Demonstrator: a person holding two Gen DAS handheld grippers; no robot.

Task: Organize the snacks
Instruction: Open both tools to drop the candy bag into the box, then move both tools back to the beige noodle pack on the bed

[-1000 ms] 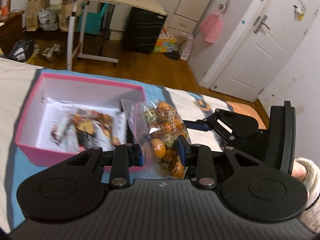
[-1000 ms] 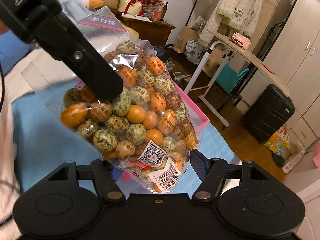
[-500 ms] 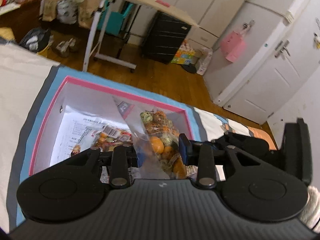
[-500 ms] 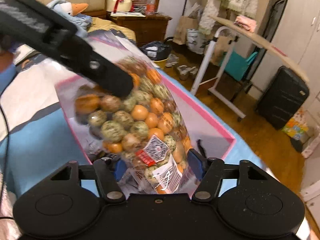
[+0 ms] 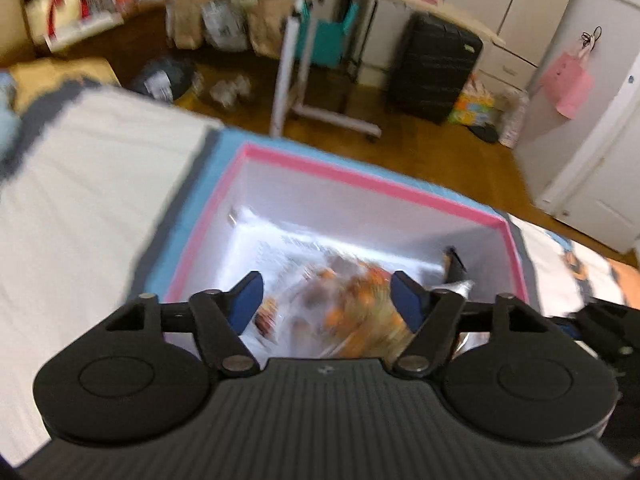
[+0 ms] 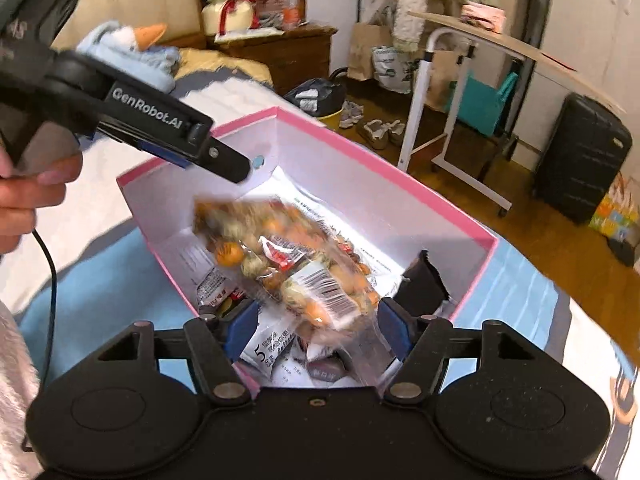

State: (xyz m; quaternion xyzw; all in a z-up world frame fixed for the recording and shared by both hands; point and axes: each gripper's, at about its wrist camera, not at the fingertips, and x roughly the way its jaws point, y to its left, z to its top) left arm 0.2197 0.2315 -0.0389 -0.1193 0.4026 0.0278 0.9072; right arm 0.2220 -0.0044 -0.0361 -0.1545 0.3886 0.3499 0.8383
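Note:
A clear bag of orange and green round snacks (image 6: 280, 248) is blurred in mid-air inside the pink-rimmed white box (image 6: 380, 156), just over several flat snack packets (image 6: 272, 352). My left gripper (image 5: 325, 284) hovers above the box (image 5: 360, 180) with its jaws opening; the bag (image 5: 360, 304) shows below and between them, free of the pads. In the right wrist view the left gripper (image 6: 240, 170) sits above the bag's upper end. My right gripper (image 6: 317, 312) is at the box's near edge, jaws opening, with the bag's lower end between them but not pressed.
The box rests on a blue and white bed cover (image 6: 100, 272). A black packet (image 6: 424, 284) leans in the box's right corner. A hand (image 6: 24, 192) holds the left gripper. Beyond the bed are a rolling side table (image 6: 480, 52), a black suitcase (image 6: 580, 156) and shoes (image 6: 376, 128).
The left gripper carried the bag over the box, then opened and let it go. The bag has dropped into the box and tilted flatter. The right gripper followed down to the box edge.

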